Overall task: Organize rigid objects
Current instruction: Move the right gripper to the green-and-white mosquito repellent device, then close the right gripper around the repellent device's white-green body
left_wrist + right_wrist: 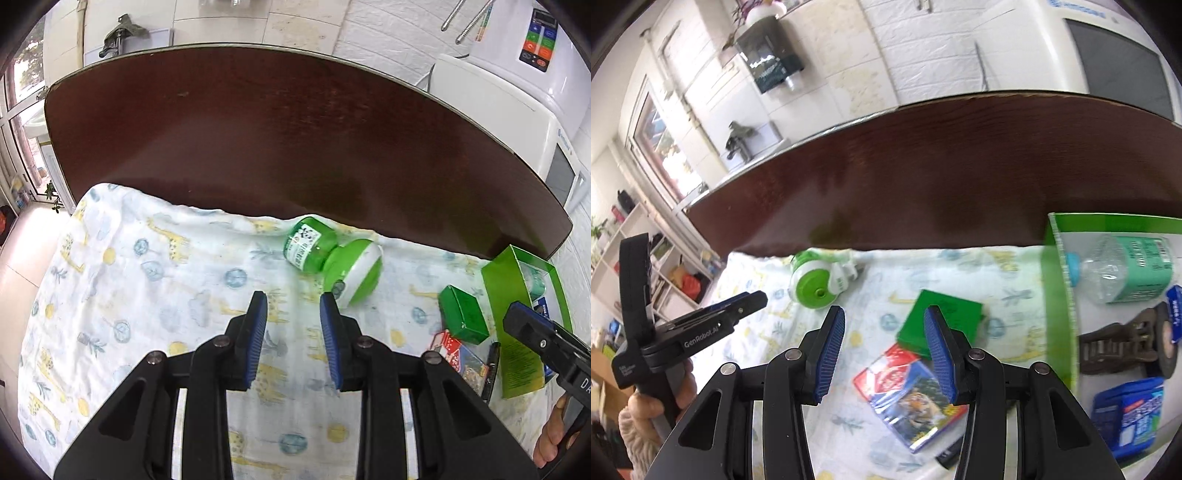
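Observation:
A green bottle (314,251) with a green-and-white cap lies on its side on the giraffe-print cloth (147,277), just beyond my left gripper (293,302), which is open and empty. From the right wrist view the bottle (816,280) lies at the far left. My right gripper (885,314) hangs open and empty above a small green box (942,321) and a tiger-print card pack (908,387). Both the green box (463,314) and the card pack (458,354) lie right of the left gripper. A black marker (493,365) lies beside the pack.
An open green carton (1060,295) at the right holds a plastic water bottle (1126,269), a black tape roll (1167,343), a brown clip (1115,347) and a blue packet (1130,413). Bare dark wooden table (258,129) extends beyond the cloth. A white appliance (517,122) stands behind.

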`<action>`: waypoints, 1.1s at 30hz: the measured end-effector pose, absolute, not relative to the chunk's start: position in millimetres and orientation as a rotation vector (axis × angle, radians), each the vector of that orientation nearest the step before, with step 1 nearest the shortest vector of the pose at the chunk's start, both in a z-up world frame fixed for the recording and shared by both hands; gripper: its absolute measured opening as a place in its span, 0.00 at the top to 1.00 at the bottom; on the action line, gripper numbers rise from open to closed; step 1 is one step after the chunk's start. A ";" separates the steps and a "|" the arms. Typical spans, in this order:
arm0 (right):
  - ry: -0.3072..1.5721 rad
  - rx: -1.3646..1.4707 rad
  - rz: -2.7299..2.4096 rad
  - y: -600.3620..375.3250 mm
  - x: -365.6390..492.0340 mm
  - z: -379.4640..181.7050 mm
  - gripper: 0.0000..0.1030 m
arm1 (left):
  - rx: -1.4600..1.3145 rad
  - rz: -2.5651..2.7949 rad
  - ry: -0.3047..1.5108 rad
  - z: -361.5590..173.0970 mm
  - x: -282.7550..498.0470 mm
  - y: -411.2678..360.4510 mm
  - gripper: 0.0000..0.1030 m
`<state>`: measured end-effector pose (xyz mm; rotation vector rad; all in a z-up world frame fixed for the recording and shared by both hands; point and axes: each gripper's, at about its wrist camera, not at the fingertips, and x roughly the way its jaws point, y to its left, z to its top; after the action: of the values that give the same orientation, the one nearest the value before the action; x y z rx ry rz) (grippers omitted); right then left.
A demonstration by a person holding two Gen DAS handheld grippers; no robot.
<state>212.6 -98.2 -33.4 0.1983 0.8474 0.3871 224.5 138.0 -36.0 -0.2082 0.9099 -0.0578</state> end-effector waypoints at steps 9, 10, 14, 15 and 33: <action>0.928 0.181 0.447 -50.3 224.8 -45.6 0.55 | -0.205 -0.071 0.924 -50.9 246.7 158.6 0.71; 0.938 0.183 0.449 -45.4 227.4 -47.5 0.55 | -0.199 -0.082 0.922 -51.6 250.3 158.6 0.69; 0.970 0.199 0.439 -24.0 241.1 -53.1 0.44 | -0.151 -0.143 0.883 -49.0 261.5 156.2 0.52; 0.972 0.210 0.434 -19.8 244.7 -53.9 0.40 | -0.135 -0.163 0.874 -48.2 263.3 155.3 0.51; 1.031 0.315 0.271 19.9 299.6 -77.1 0.40 | -0.112 -0.460 0.905 -63.8 293.1 154.3 0.68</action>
<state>299.6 19.9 -77.1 0.3145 1.0313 0.2714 293.2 154.3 -63.8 -0.1119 0.9046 -0.4602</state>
